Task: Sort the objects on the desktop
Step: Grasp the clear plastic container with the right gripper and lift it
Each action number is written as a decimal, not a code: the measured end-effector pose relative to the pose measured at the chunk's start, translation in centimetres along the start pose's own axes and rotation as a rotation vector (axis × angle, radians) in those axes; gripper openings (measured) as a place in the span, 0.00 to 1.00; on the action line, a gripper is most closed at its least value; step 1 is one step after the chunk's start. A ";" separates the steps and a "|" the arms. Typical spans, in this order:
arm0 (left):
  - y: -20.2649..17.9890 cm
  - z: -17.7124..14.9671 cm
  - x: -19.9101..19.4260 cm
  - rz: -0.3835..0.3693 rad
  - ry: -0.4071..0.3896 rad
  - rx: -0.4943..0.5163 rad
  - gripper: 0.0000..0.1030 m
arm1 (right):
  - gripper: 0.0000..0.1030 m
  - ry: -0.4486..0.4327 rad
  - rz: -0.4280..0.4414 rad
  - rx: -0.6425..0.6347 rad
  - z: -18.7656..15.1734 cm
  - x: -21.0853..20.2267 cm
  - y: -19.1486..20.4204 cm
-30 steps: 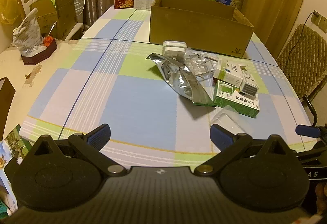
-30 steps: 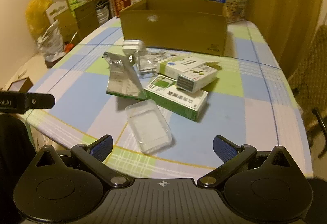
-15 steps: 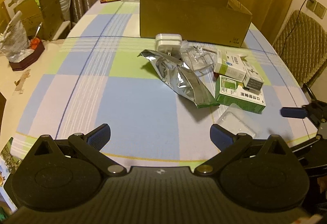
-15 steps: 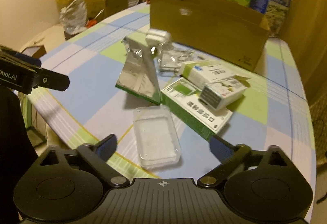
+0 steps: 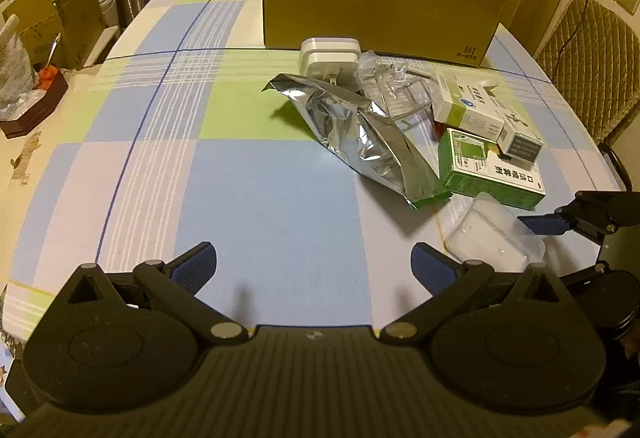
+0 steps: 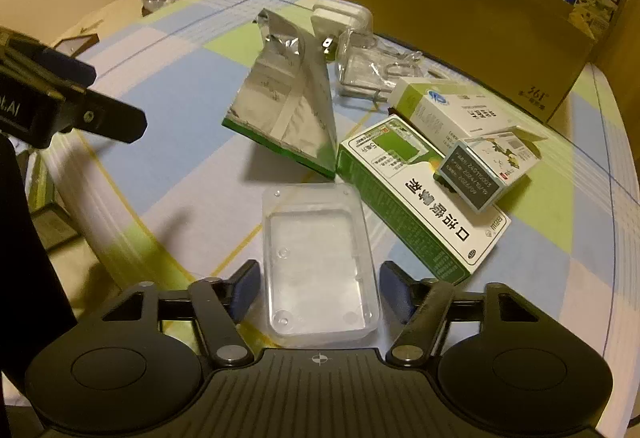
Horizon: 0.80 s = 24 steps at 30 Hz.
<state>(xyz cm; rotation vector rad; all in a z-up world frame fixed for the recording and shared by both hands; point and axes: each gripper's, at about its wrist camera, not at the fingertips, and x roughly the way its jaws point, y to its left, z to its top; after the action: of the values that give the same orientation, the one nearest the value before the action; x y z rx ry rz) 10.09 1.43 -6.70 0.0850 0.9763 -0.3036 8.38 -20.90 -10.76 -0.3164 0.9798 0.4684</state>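
Right wrist view is showing the right gripper (image 6: 318, 288) straddling one clear plastic tray (image 6: 316, 262), with the blue pads spread apart on either side of its near end and not visibly touching it. This placement is judged to be preparing a pinch across the tray's narrow width. The tray is lying flat at 6 o'clock on the checked tablecloth (image 6: 192, 86).

At 1 o'clock, three cartons are stacking up: one large green-and-white box (image 6: 420, 194) just beyond the tray, one small box (image 6: 486, 170) resting on top of it, and one long white box (image 6: 452, 110) behind. At 12 o'clock, one foil pouch (image 6: 288, 106) is standing tilted. Beyond it, one white charger (image 6: 340, 18) and one crumpled clear wrapper (image 6: 372, 66) are lying together.

At the far edge, one open cardboard box (image 6: 460, 6) is standing, judged the likely destination.

The left gripper (image 5: 314, 268) is hovering wide apart over bare cloth, holding nothing, probably keeping clear.
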 end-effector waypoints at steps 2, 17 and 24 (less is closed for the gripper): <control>0.1 0.2 0.4 -0.006 0.005 -0.001 0.99 | 0.53 -0.004 0.011 0.014 0.0 0.1 -0.2; -0.6 3.5 0.2 -0.051 -0.024 0.192 0.99 | 0.53 -0.077 0.000 0.023 2.3 -4.2 -1.8; -1.0 5.1 1.4 -0.079 -0.053 0.493 0.99 | 0.53 -0.083 -0.001 -0.006 3.7 -4.5 -3.1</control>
<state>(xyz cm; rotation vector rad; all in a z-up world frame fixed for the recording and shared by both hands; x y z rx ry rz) 14.64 -0.87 -4.91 0.4856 0.8363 -0.6122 10.48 -22.92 -4.83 -0.3006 0.8974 0.4797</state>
